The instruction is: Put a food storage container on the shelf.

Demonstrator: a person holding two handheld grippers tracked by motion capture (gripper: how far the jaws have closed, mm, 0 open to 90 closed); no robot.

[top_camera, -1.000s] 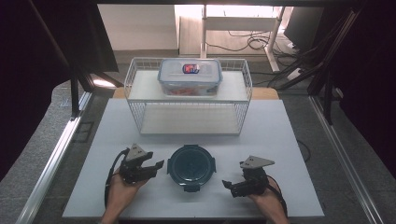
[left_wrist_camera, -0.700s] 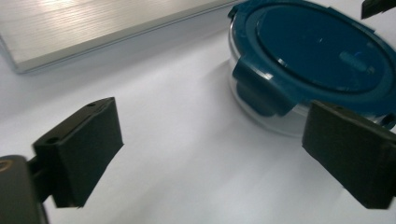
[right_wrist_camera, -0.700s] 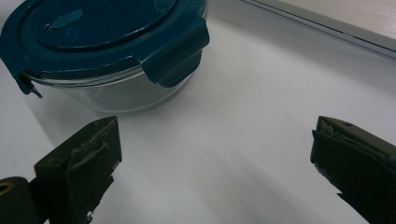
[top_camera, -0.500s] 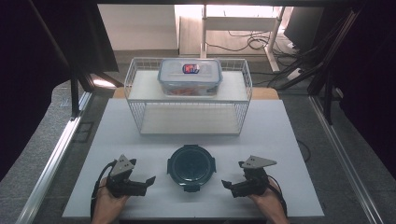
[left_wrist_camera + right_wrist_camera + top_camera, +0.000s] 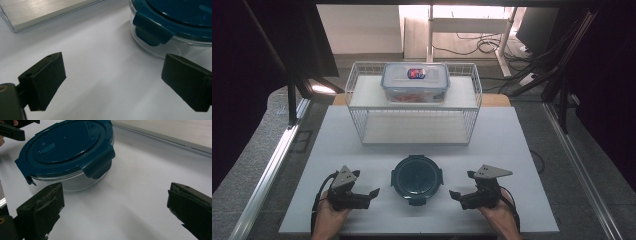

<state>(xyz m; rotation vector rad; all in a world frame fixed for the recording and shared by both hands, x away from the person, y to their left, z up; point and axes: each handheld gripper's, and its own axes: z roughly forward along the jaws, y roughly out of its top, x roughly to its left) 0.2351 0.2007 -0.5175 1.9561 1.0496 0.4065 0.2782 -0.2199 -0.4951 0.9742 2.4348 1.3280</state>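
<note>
Left tool point(image 5: 373, 192) lies low on the worktop point(image 5: 337, 135), pointing at the round container point(image 5: 417, 178) just beside it — jaws spread, having just been opening, nothing between them. Right tool point(image 5: 455, 195) mirrors it opposite, jaws spread and empty. Bare worktop separates each tool from the container.

A lab or test room, not a home; a white table point(image 5: 512, 150) framed by aluminium rails point(image 5: 267, 170), dark curtains point(image 5: 257, 60), cables point(image 5: 482, 46) trailing over bare floor behind.
</note>
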